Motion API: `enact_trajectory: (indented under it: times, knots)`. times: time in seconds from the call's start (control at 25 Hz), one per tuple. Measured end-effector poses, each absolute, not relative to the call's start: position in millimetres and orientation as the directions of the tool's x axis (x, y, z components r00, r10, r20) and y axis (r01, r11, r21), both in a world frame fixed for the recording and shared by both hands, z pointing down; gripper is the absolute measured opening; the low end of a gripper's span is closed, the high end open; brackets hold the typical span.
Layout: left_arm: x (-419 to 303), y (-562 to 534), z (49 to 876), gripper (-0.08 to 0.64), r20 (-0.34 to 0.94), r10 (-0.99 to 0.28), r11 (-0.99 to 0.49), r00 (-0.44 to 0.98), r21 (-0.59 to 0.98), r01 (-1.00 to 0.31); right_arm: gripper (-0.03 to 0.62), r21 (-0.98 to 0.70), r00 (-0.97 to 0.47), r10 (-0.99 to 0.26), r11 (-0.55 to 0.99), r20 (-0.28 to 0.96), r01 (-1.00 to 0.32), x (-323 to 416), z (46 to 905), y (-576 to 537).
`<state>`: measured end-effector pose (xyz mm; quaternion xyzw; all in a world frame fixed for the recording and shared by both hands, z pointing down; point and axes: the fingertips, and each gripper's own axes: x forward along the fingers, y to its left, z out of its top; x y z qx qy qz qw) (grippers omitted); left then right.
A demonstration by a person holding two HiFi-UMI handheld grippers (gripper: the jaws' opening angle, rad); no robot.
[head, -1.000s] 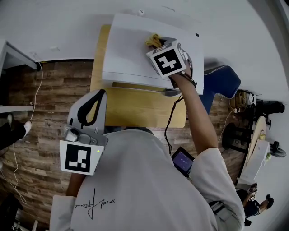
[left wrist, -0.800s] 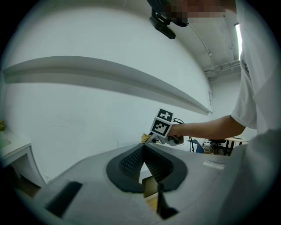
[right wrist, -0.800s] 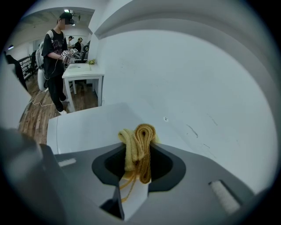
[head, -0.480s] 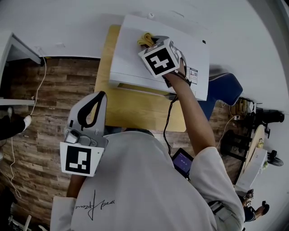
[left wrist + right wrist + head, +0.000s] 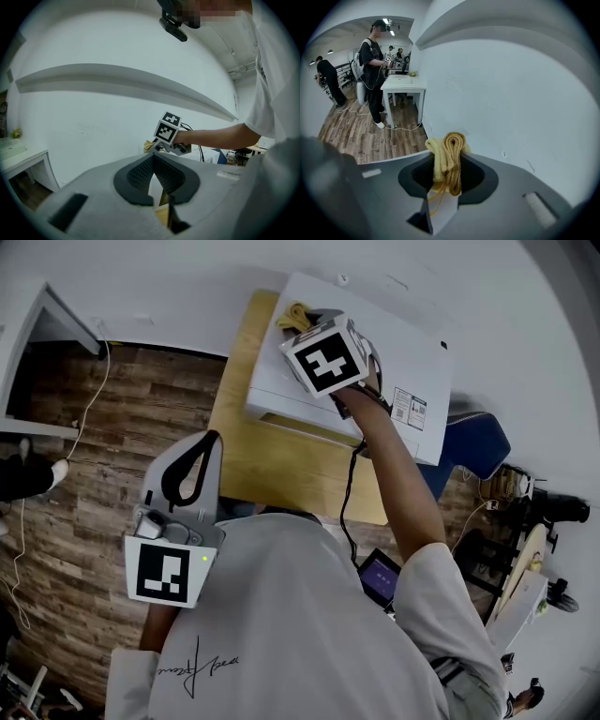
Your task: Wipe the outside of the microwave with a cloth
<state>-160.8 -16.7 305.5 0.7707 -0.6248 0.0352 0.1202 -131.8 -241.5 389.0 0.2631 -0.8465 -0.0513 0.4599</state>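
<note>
- Head view: my right gripper (image 5: 305, 329) presses the cloth (image 5: 293, 315) on the microwave (image 5: 412, 362) top, right under my jaws. It has slid nearer the left edge than before.
- Left gripper view: my left gripper (image 5: 153, 159) has its jaws together, holding nothing.
- Right gripper view: my jaws are clamped on the bunched middle of the cloth. It looks soft and light, so that seems a good spot to hold.

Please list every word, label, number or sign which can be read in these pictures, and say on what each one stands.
No text can be read with certainty.
A sticker on the microwave: printed lines, too small to read.
A cursive print on the person's white shirt: handwriting-style letters, not legible.
A device screen beside the person's right arm: lit, too small to read.
</note>
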Motion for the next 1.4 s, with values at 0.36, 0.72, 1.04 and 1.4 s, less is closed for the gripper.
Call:
enact_trajectory:
  times: [0.36,0.72,1.04,1.4]
  knots:
    - [-163,-9,307,-0.005,0.210,-0.957,-0.169,0.199,0.151,-0.974,0.120,0.024,-0.664,-0.239,0.948,0.708,-0.316,-186,368,-191]
    - [-147,-16,307,-0.005,0.201,-0.947,-0.226,0.251,0.140,-0.964,0.121,0.073,-0.668,-0.313,0.930,0.675,-0.361,-144,335,-193]
    - [-112,-34,302,-0.005,0.194,-0.915,-0.333,0.353,0.129,-0.934,0.121,0.105,-0.580,-0.415,0.864,0.701,-0.492,-55,332,-217]
    - [-63,-47,299,-0.005,0.186,-0.866,-0.448,0.464,0.124,-0.886,0.121,0.139,-0.474,-0.507,0.775,0.719,-0.617,46,333,-229]
